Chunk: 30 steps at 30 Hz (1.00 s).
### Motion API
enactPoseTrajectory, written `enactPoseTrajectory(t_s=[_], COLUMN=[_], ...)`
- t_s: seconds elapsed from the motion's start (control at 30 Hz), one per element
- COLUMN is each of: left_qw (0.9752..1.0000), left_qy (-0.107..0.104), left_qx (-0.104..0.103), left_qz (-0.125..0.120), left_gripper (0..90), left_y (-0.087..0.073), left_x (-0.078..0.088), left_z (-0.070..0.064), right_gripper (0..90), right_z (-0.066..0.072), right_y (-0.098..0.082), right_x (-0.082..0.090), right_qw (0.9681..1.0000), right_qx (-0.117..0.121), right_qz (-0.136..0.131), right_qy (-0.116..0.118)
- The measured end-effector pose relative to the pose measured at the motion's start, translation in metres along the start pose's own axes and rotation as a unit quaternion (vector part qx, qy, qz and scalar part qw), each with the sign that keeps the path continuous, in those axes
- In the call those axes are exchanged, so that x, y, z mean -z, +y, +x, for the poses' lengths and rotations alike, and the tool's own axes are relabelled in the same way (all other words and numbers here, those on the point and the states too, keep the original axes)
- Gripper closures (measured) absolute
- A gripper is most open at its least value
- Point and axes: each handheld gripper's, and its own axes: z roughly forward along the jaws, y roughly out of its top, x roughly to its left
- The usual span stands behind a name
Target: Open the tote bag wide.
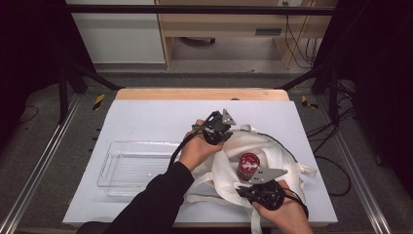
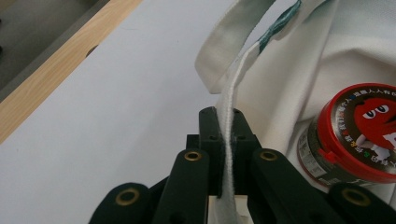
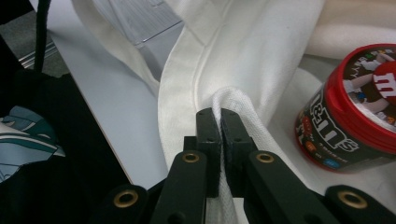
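A white cloth tote bag (image 1: pixel 263 153) lies on the white table, right of centre. A round candy tub (image 1: pixel 248 165) with a red lid stands upright on the bag's cloth. My left gripper (image 1: pixel 223 127), at the bag's far edge, is shut on a white bag strap (image 2: pixel 229 126) that runs between its jaws. My right gripper (image 1: pixel 257 181), at the bag's near edge, is shut on a folded piece of the bag's hem (image 3: pixel 233 112). The tub (image 2: pixel 359 135) sits to the right of the left jaws, and the tub (image 3: pixel 355 107) also sits right of the right jaws.
A clear plastic tray (image 1: pixel 127 168) rests on the table left of the bag. The table top (image 1: pixel 160 114) has a wooden strip along its far edge. Dark frame rails flank both sides. A dark sleeve (image 1: pixel 151 202) reaches in from the bottom.
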Motion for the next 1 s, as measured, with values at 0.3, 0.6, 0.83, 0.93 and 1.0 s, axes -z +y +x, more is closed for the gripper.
enactPoseTrajectory(t_s=[0.3, 0.6, 0.83, 0.93, 1.0], left_qw=[0.9999, 0.9999, 0.9998, 0.9997, 0.9996], left_qy=[-0.002, 0.014, 0.011, 0.011, 0.014], left_qx=[0.006, 0.008, 0.013, 0.019, 0.020], left_qz=[0.009, -0.005, 0.007, 0.010, 0.013], left_gripper=[87.3, 87.4, 87.4, 87.4, 87.4], left_y=[-0.002, 0.000, -0.002, -0.002, -0.003], left_x=[-0.009, -0.002, -0.010, -0.015, -0.017], left_z=[0.001, 0.003, 0.004, 0.006, 0.007], right_gripper=[88.5, 88.7, 88.6, 88.6, 88.6], right_z=[-0.005, -0.001, -0.001, -0.001, -0.002], right_y=[-0.006, -0.008, -0.012, -0.014, -0.015], right_x=[-0.006, -0.005, -0.011, -0.014, -0.014], right_qw=[0.9996, 0.9989, 0.9981, 0.9978, 0.9978], right_qx=[-0.017, -0.009, -0.012, -0.010, -0.012], right_qz=[-0.006, 0.000, 0.010, 0.012, 0.011], right_qy=[0.020, 0.046, 0.060, 0.064, 0.065])
